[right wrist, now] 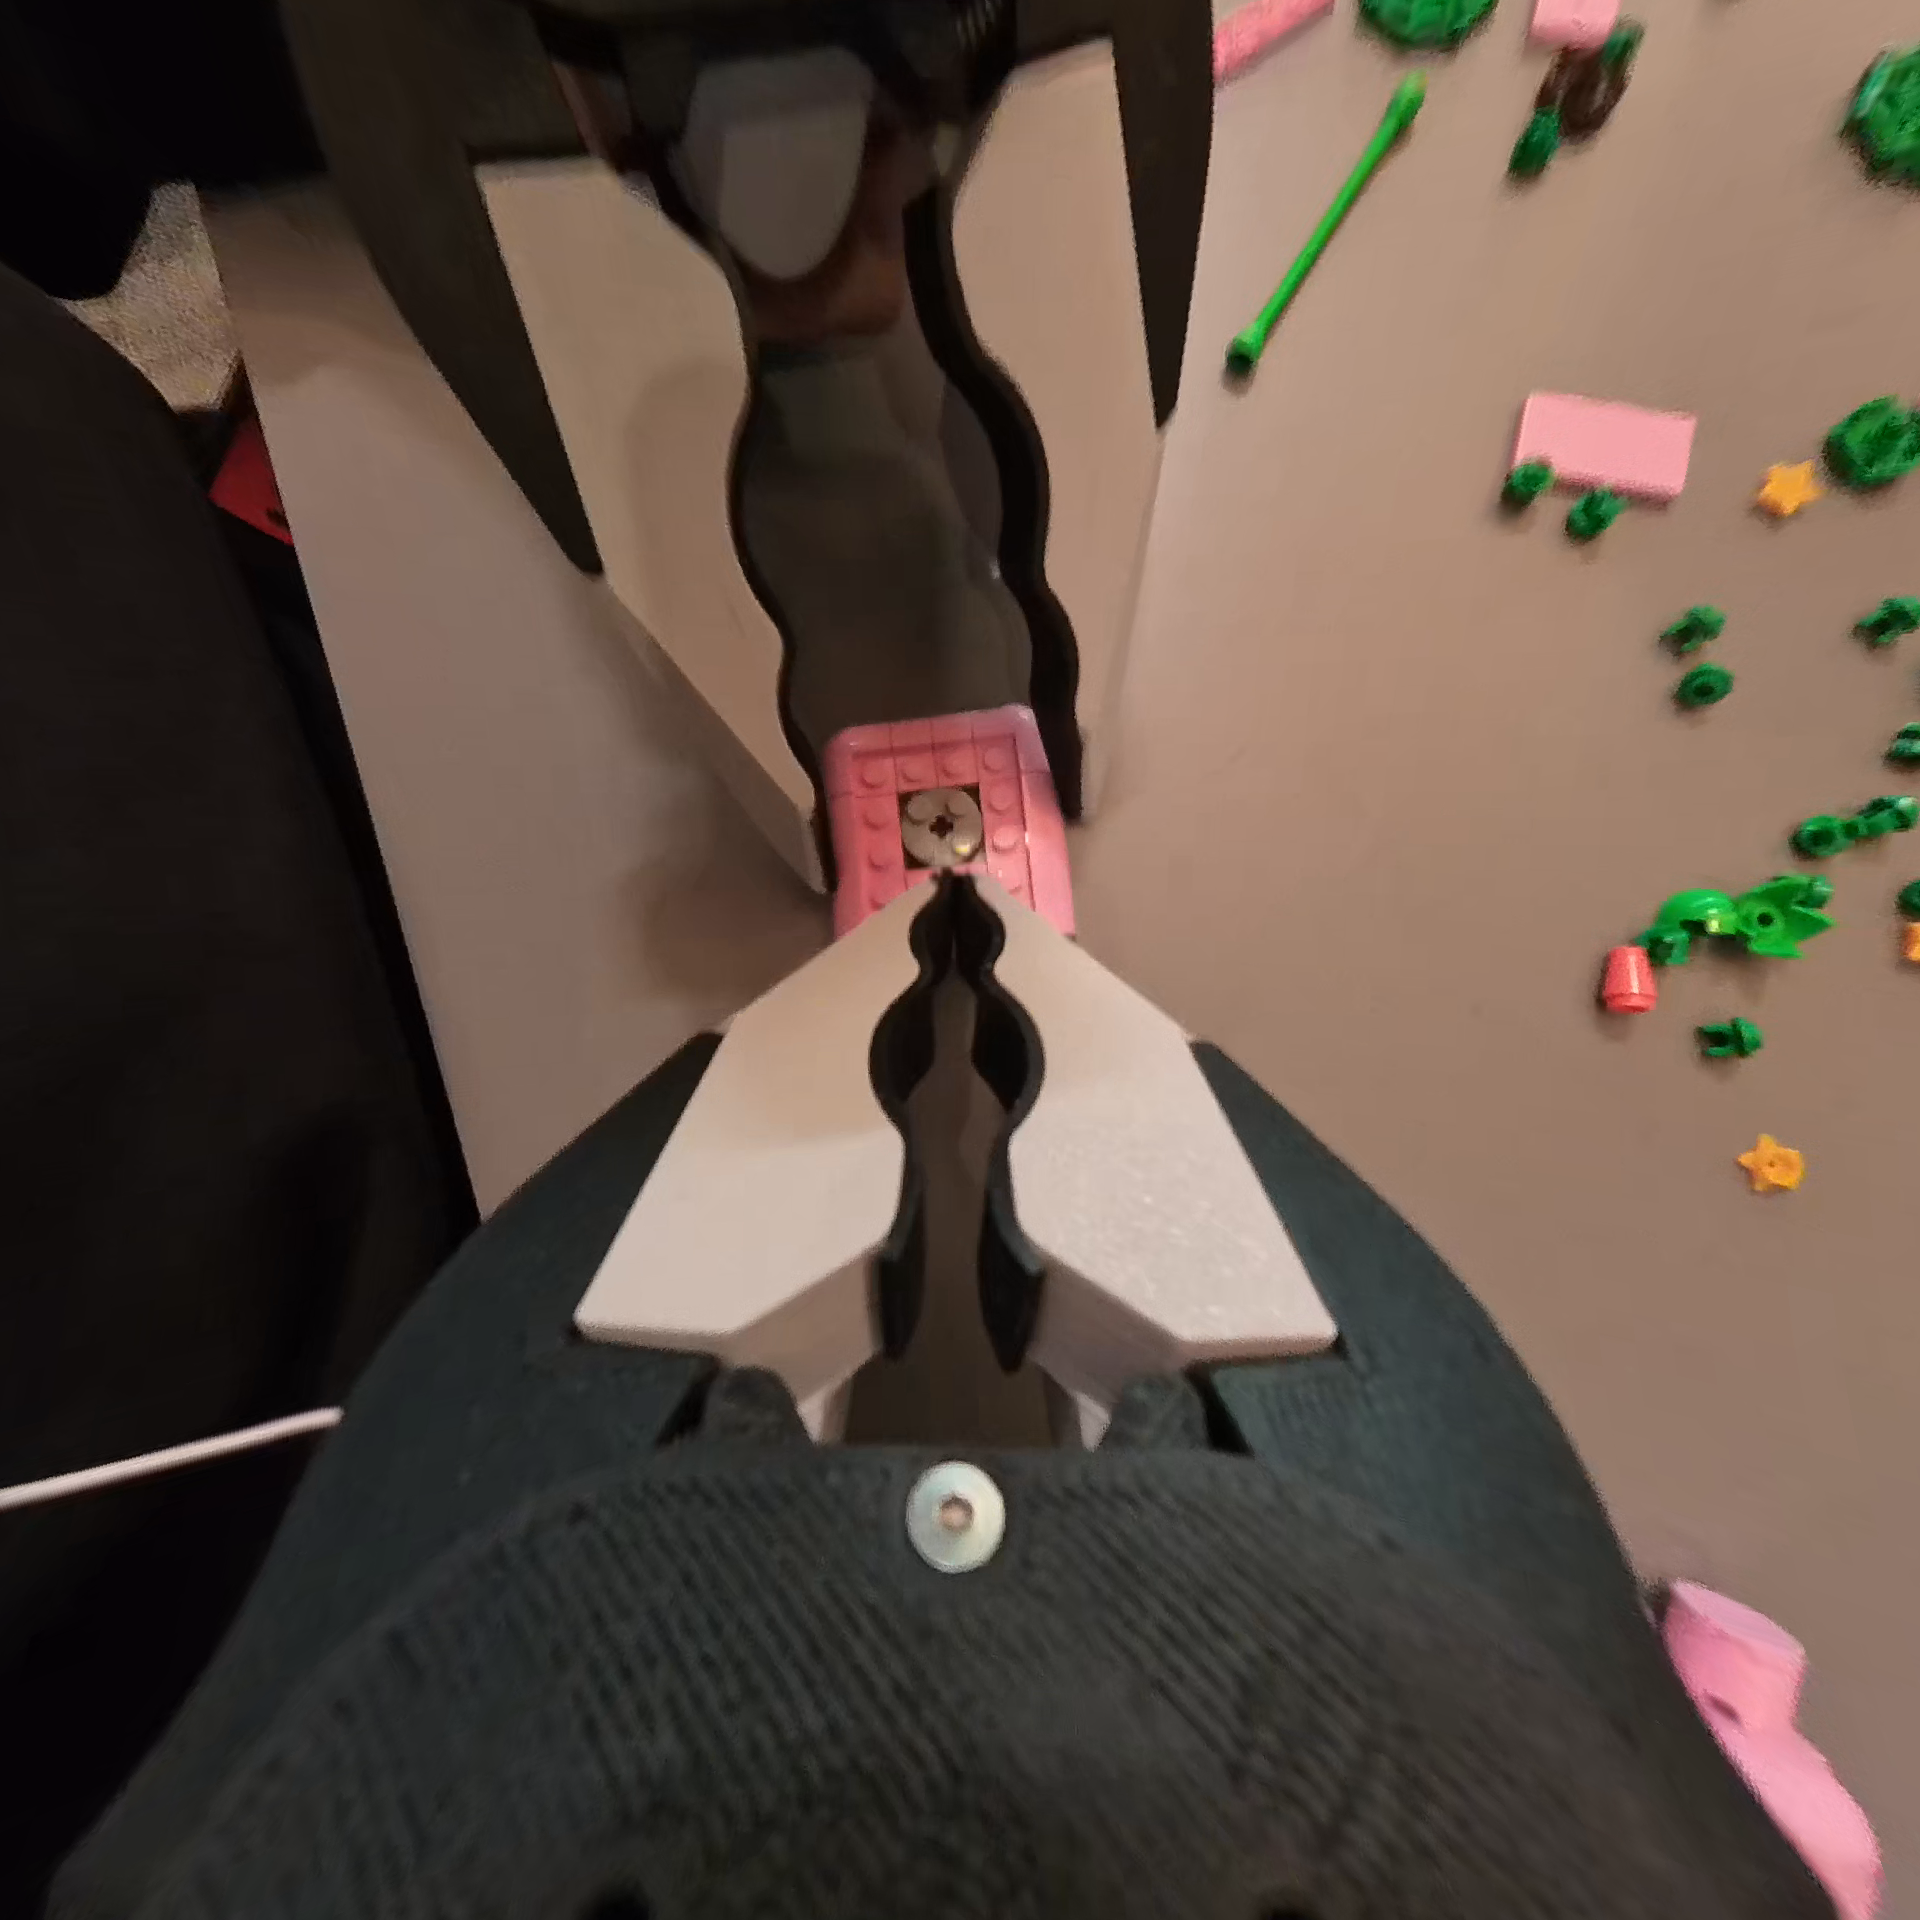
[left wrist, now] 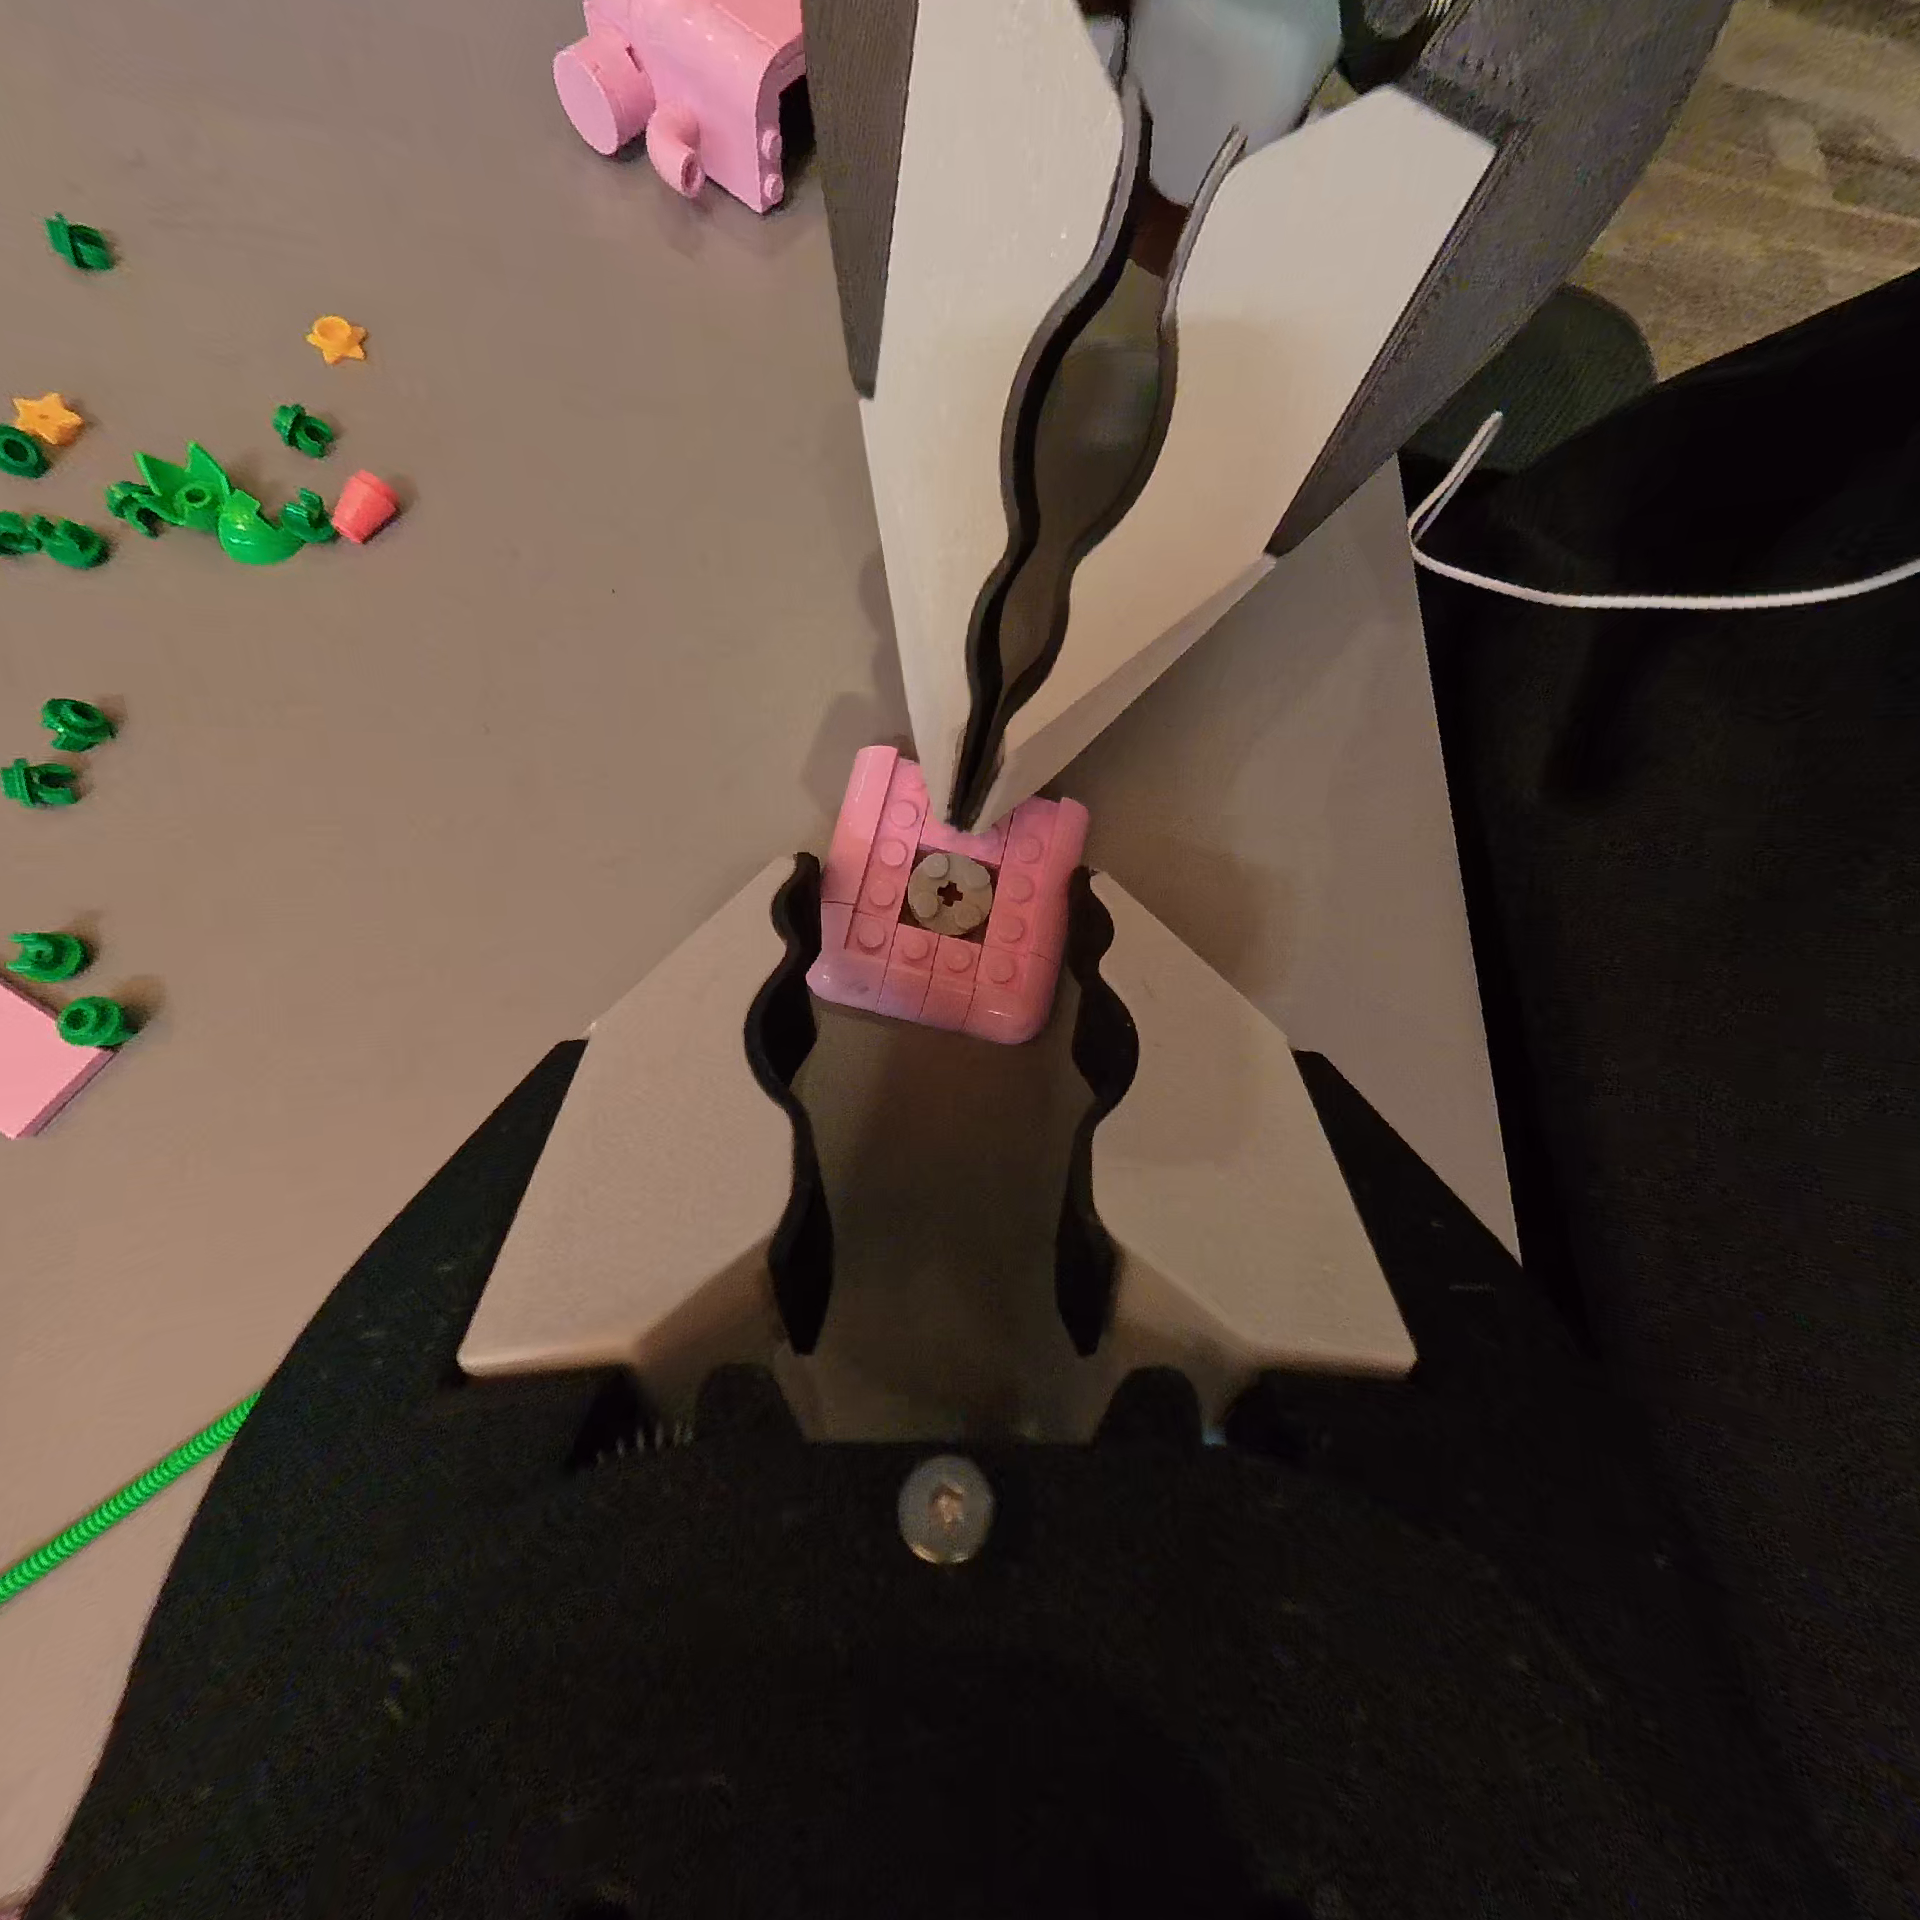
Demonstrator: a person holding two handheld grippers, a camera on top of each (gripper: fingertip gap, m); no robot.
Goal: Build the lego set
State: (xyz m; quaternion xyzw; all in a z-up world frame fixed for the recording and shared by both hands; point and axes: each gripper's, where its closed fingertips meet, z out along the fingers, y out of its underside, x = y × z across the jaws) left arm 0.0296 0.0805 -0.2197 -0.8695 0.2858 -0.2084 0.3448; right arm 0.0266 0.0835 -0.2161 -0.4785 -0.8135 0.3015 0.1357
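Gripping the pink lego block (left wrist: 935, 914) by its flanks, the left gripper (left wrist: 940, 914) holds it at its fingertips in the left wrist view; in the right wrist view, the right gripper (right wrist: 956, 878), clenched empty, touches the block's near edge.

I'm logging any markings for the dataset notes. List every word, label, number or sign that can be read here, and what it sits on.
None can be read in either view.
The pink block between the left gripper's fingers shows plain studs, any embossing too small to tell.
The loose green pieces and the table bear no writing.
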